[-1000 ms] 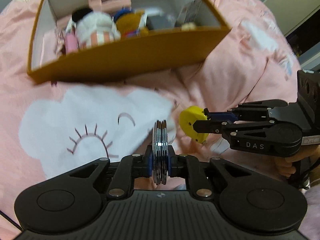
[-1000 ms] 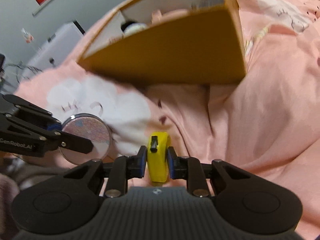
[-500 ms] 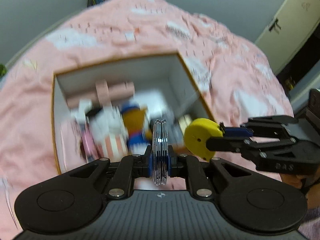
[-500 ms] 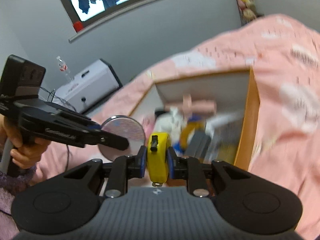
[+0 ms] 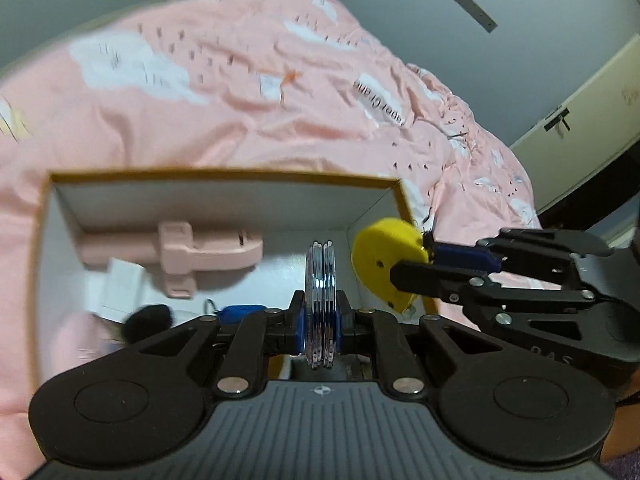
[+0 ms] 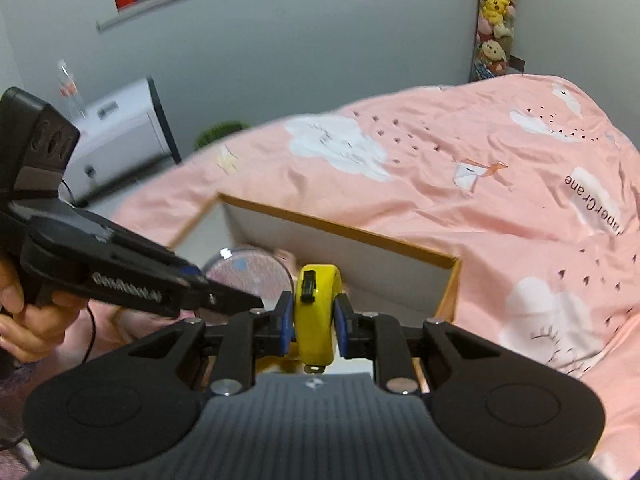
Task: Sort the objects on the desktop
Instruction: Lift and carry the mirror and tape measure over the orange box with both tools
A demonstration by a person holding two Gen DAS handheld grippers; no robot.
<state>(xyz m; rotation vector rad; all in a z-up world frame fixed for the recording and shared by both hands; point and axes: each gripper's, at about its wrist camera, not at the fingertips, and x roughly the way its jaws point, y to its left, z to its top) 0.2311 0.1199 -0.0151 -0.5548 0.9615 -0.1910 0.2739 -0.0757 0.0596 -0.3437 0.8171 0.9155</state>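
Note:
My left gripper [image 5: 319,320] is shut on a round compact mirror [image 5: 320,280], held edge-on with its chrome rims showing; the right wrist view shows the mirror's pink glittery face [image 6: 256,276]. My right gripper [image 6: 314,320] is shut on a yellow tape measure [image 6: 316,312], which appears as a yellow disc [image 5: 386,260] in the left wrist view. Both grippers hang over an open box [image 5: 224,176] with orange rims and white inner walls; the tape measure is near its right wall.
Inside the box lie a pink clip-like item [image 5: 188,252], a blue item [image 5: 238,312] and a black fuzzy ball [image 5: 148,320]. The box sits on a pink cloud-print quilt [image 6: 500,200]. A person's hand [image 6: 24,320] holds the left gripper's handle. A white appliance [image 6: 116,136] stands beyond the bed.
Both grippers have risen from the quilt in front of the box and moved forward over its opening, still holding the mirror and the tape measure. The box's inside now fills the lower view.

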